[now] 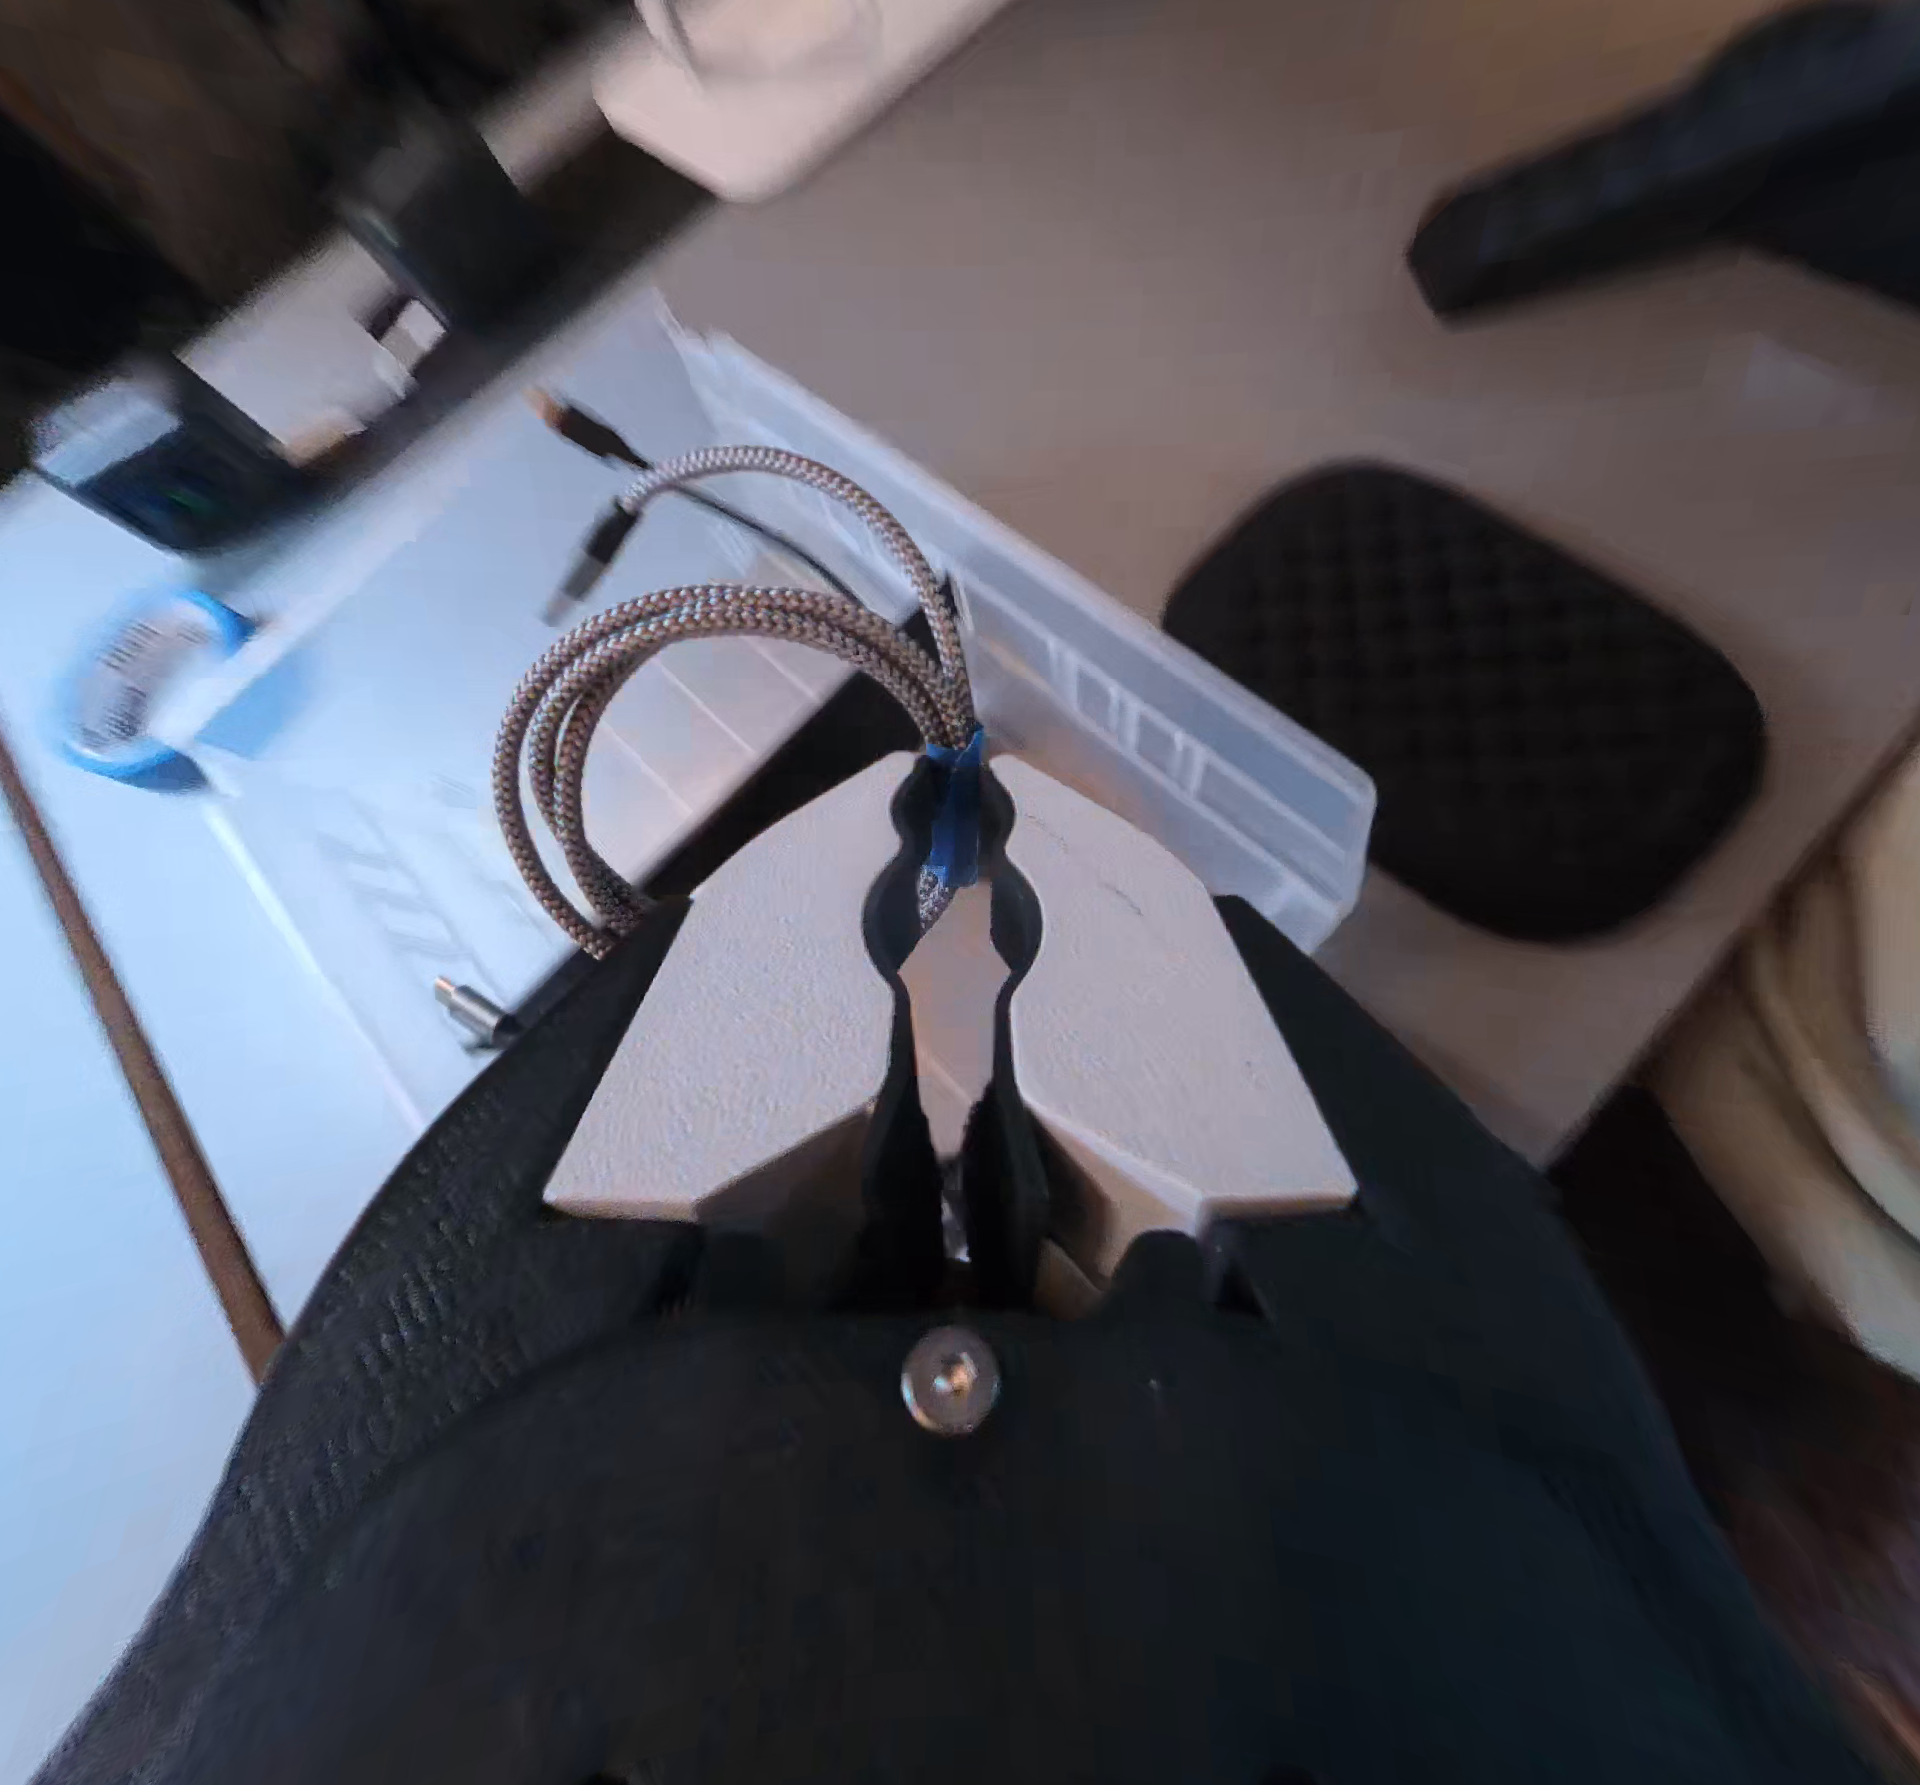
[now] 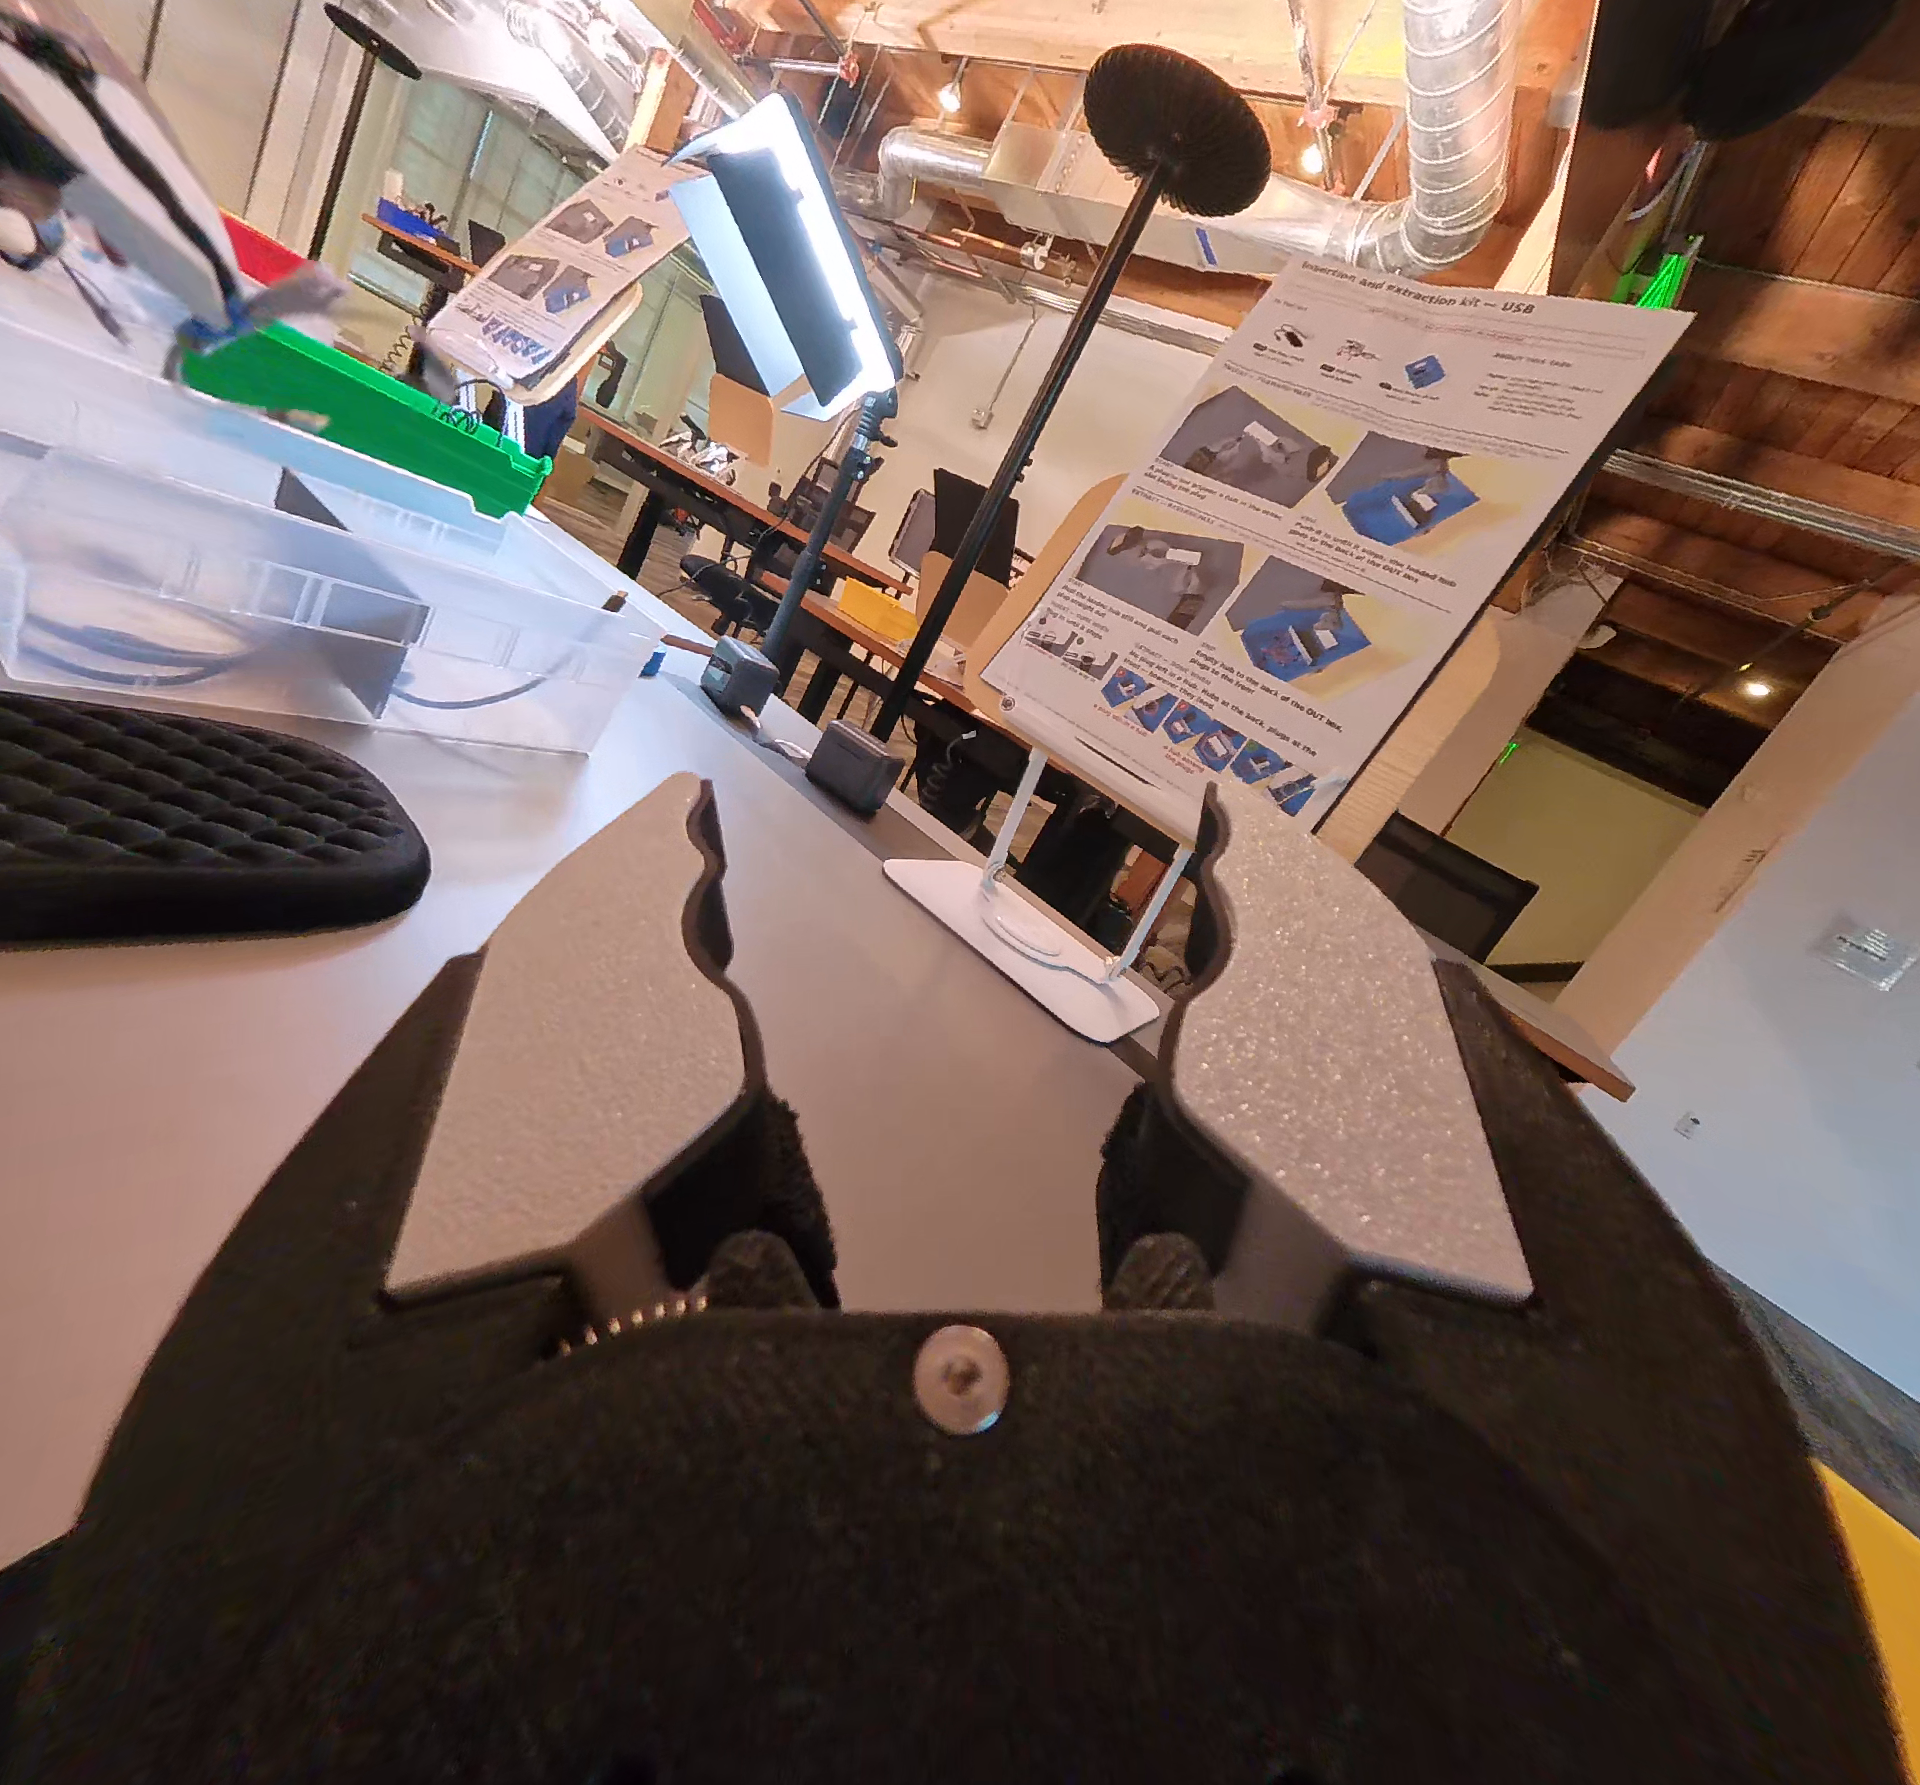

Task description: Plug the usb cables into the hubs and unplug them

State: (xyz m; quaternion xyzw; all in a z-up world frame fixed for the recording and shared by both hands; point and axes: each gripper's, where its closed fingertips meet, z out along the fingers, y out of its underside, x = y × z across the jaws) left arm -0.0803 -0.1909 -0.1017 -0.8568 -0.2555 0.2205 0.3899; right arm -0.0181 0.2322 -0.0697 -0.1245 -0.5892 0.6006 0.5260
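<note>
My left gripper (image 1: 954, 800) is shut on a bundle of braided grey USB cables (image 1: 727, 634), gripped at a blue tape band (image 1: 956, 816). The cable loops arch up and left over a clear plastic bin (image 1: 1164, 696). One cable plug (image 1: 592, 561) hangs free over the bin. A small metal plug (image 1: 473, 1003) lies on the bin floor. My right gripper (image 2: 956, 862) is open and empty, low over the grey table (image 2: 883, 1029). The left gripper with the cable shows far left in the right wrist view (image 2: 135, 166).
A black mesh pad (image 1: 1475, 696) lies on the table right of the bin; it also shows in the right wrist view (image 2: 177, 810). A blue tape roll (image 1: 135, 686) and a dark box (image 1: 187, 478) sit in the bin. An instruction sheet on a white stand (image 2: 1320, 530), lamp poles (image 2: 997, 509) and a green bin (image 2: 364, 405) stand behind. There is about 45 centimeters between the tips of the two grippers.
</note>
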